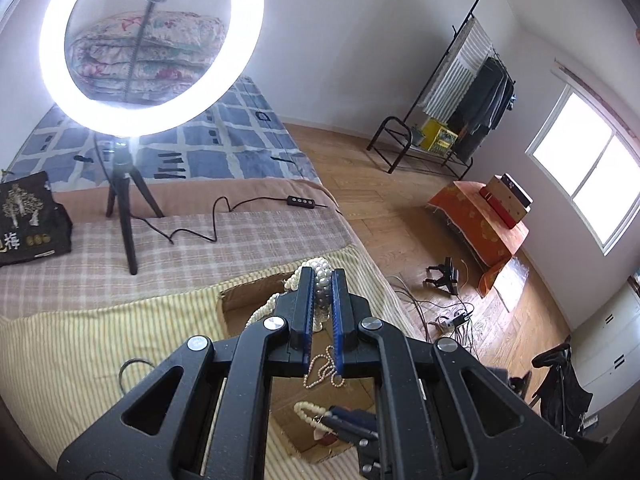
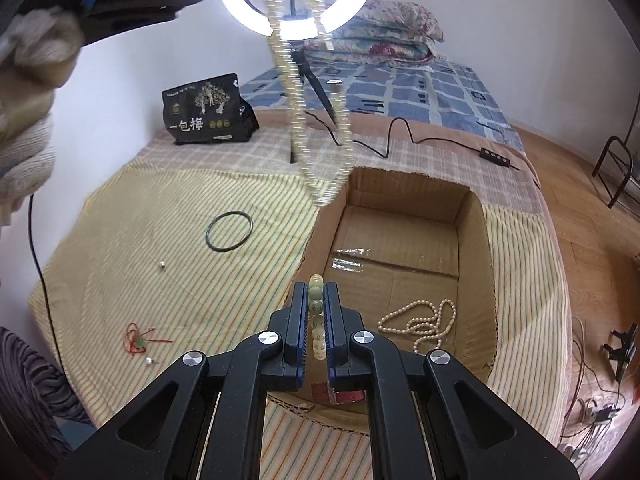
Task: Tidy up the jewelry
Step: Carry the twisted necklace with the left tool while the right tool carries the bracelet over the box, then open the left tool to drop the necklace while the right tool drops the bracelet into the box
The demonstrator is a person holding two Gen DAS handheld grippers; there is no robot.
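Above box's far-left rim: left gripper (image 1: 322, 280) clamping swinging pearl necklace (image 2: 320, 128), could snag cardboard box (image 2: 476, 240); right gripper (image 2: 317, 296) pinching bead bracelet (image 2: 316, 294).

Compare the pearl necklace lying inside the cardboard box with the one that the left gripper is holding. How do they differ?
The necklace in the box lies loose on the cardboard floor; the held necklace hangs in the air from the left gripper, its jaws shut on it. The one in the box is bunched in small coils; the held one falls in long loops. The one in the box looks sharp; the held one is blurred. Both are strings of pale beads.
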